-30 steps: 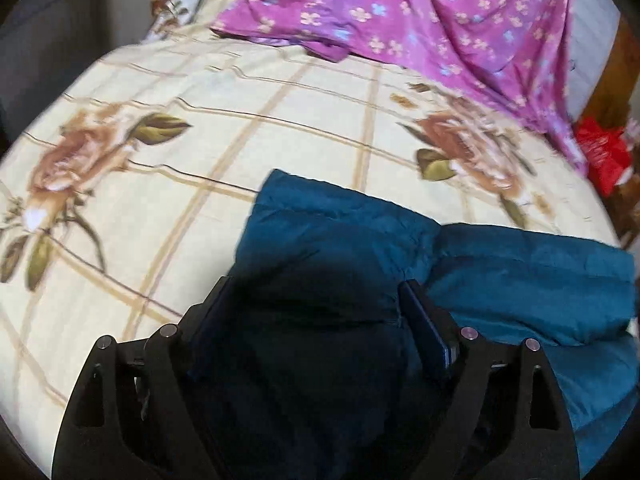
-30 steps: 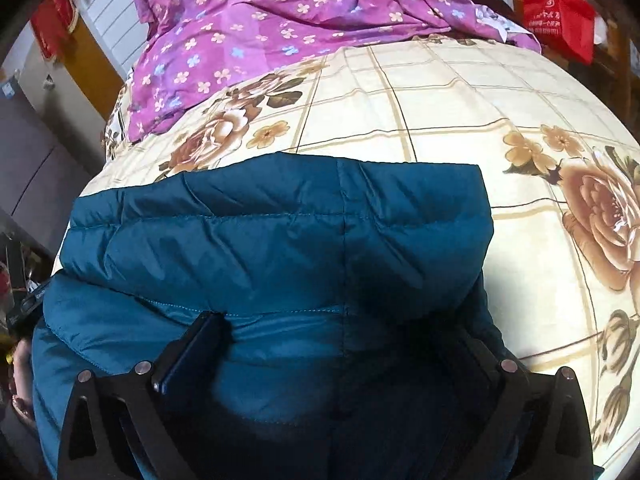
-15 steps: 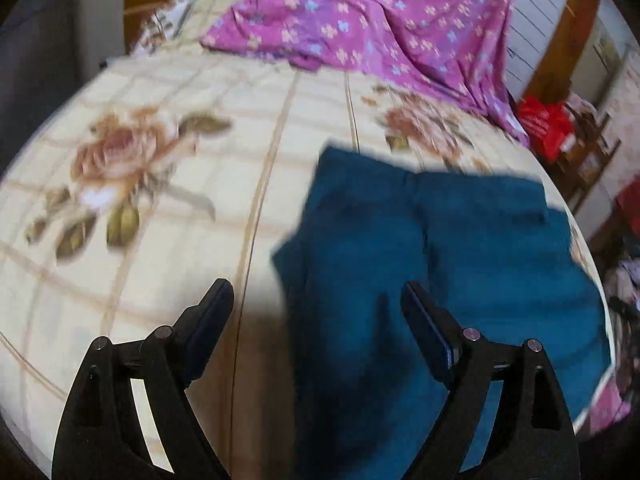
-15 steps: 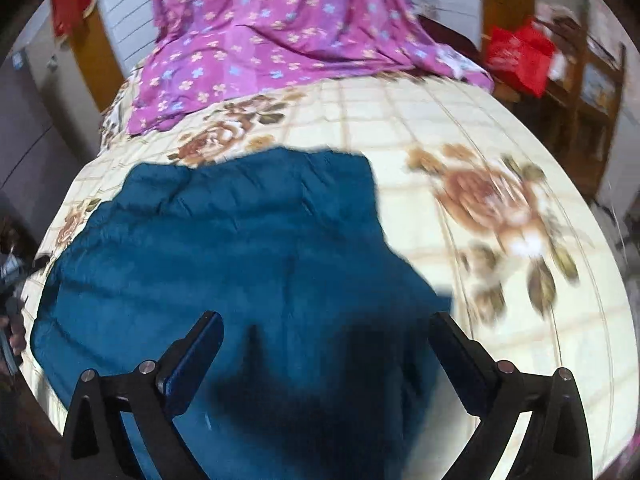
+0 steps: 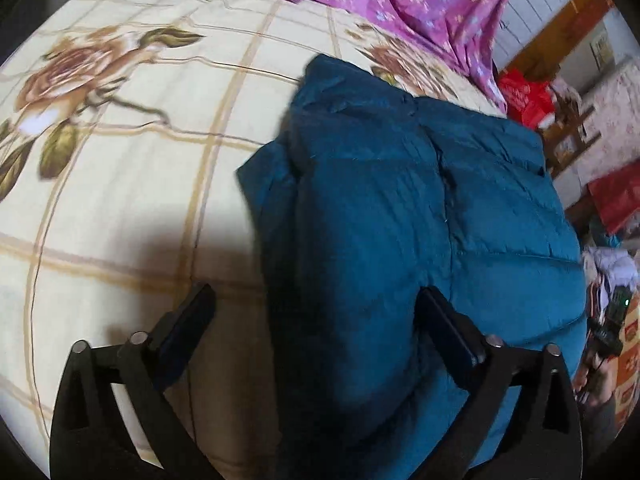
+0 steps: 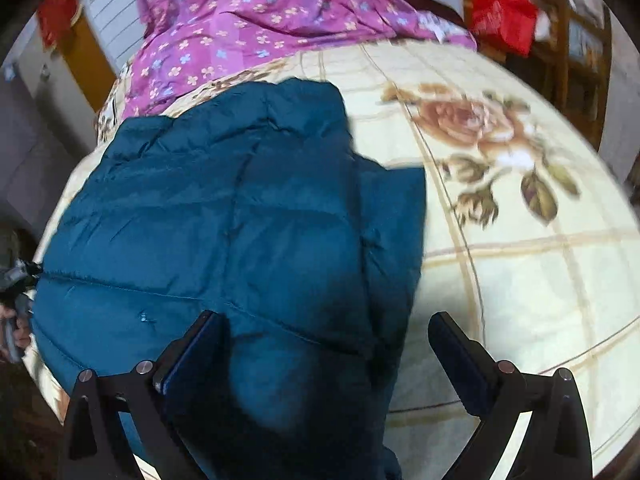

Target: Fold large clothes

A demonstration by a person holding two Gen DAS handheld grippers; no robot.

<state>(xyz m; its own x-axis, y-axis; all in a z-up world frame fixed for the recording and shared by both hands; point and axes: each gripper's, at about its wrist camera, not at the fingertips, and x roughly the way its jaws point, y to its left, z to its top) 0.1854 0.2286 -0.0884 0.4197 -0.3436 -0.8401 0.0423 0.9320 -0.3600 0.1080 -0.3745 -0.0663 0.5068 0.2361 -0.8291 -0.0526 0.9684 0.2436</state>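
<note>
A teal quilted puffer jacket (image 5: 400, 208) lies folded in a thick bundle on the bed near its front edge; it also shows in the right wrist view (image 6: 248, 216). My left gripper (image 5: 316, 320) is open and hangs above the jacket's left edge, holding nothing. My right gripper (image 6: 324, 340) is open above the jacket's right edge, also empty. The jacket's near end is in shadow under both grippers.
The bed (image 5: 120, 160) has a cream sheet with a brown grid and rose prints. A purple flowered quilt (image 6: 256, 20) is heaped at the head. A red bag (image 6: 504, 16) and wooden furniture (image 6: 580, 40) stand beside the bed.
Both grippers have pulled up and back from the jacket, which was pressed between their open fingers a second ago. The jacket stays folded on the bed.
</note>
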